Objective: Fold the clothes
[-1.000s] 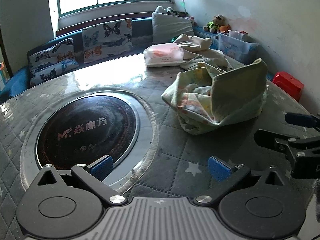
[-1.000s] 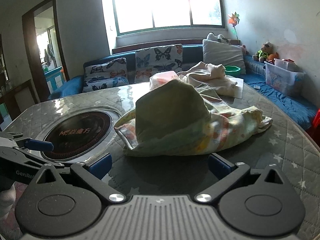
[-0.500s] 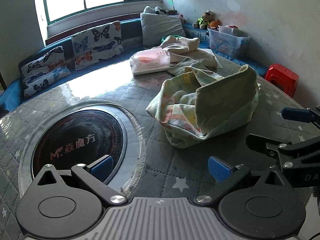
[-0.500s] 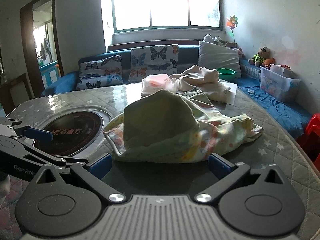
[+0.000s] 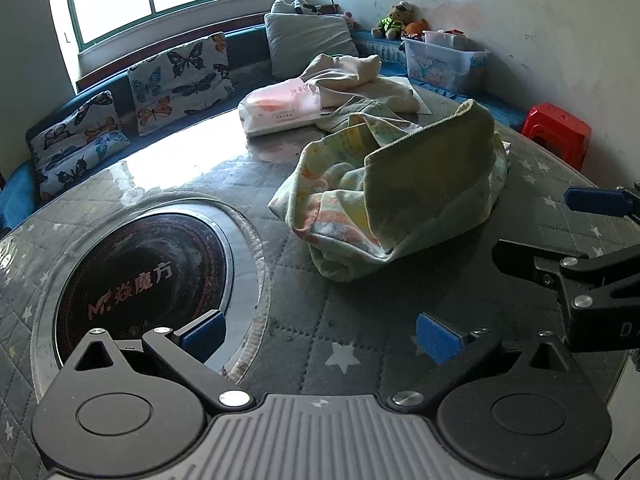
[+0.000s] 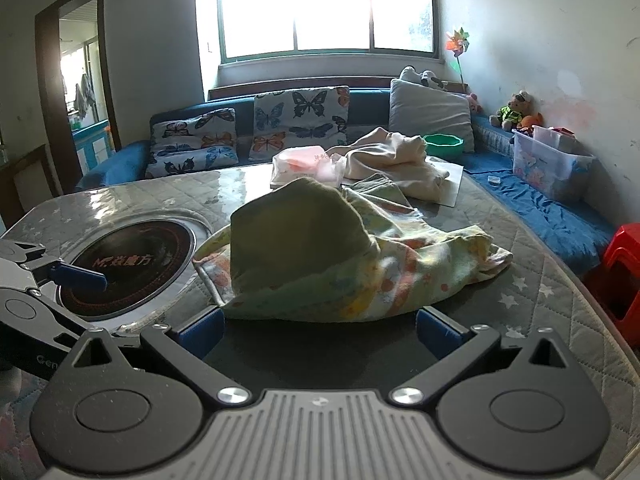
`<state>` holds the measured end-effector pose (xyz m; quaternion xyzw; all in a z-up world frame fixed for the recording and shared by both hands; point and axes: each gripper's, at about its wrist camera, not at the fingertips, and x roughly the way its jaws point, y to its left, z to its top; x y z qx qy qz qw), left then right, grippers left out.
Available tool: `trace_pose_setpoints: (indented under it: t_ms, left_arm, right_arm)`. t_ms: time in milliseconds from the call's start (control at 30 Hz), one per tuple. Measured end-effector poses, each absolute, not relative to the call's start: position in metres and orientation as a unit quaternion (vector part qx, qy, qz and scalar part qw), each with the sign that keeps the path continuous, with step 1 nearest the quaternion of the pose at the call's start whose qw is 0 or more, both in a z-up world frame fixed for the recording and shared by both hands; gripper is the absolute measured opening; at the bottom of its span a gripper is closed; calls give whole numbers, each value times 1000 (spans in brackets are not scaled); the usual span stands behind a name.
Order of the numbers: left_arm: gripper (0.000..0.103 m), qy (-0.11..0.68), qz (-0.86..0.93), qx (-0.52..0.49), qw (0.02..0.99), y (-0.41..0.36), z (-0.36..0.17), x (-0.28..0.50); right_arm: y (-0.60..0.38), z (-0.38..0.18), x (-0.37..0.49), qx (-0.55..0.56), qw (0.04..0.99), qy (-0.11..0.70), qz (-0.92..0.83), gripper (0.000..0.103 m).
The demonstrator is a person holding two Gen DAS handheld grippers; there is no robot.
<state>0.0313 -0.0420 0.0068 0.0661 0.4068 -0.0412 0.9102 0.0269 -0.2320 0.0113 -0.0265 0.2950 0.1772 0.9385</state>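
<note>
A crumpled green garment with a pastel print [image 5: 396, 200] [image 6: 336, 256] lies heaped on the round quilted table [image 5: 360, 360] [image 6: 560, 320]. My left gripper [image 5: 320, 334] hangs open over the table's near edge, short of the garment, nothing between its blue pads. My right gripper [image 6: 320, 326] is open too, its pads just in front of the garment's near hem. Each gripper shows in the other's view: the right one [image 5: 560, 232] at the right edge, the left one [image 6: 60, 280] at the left edge. A cream garment [image 5: 360, 80] [image 6: 396, 160] lies at the table's far side.
A round black hotplate [image 5: 140, 276] [image 6: 132, 264] is set into the table on the left. A pink tissue pack [image 5: 280, 108] [image 6: 304, 164] lies beyond the green garment. A sofa with butterfly cushions [image 6: 296, 120], a plastic box [image 5: 444, 60] and a red stool [image 5: 556, 132] ring the table.
Both grippers have drifted a little relative to the garment, the right one closer to its near hem. Both stay open. The garment itself has not moved.
</note>
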Motion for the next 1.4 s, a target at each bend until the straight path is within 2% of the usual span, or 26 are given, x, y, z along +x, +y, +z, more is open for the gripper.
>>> trace_pose_setpoints:
  t_ms: [1100, 1400]
  left_arm:
    - [103, 381, 0, 49, 923, -16, 38, 80]
    - [103, 387, 32, 2, 922, 1, 38, 111]
  right_arm:
    - [-221, 55, 81, -31, 955, 236, 176, 103]
    - [-218, 34, 116, -25, 945, 282, 163, 103]
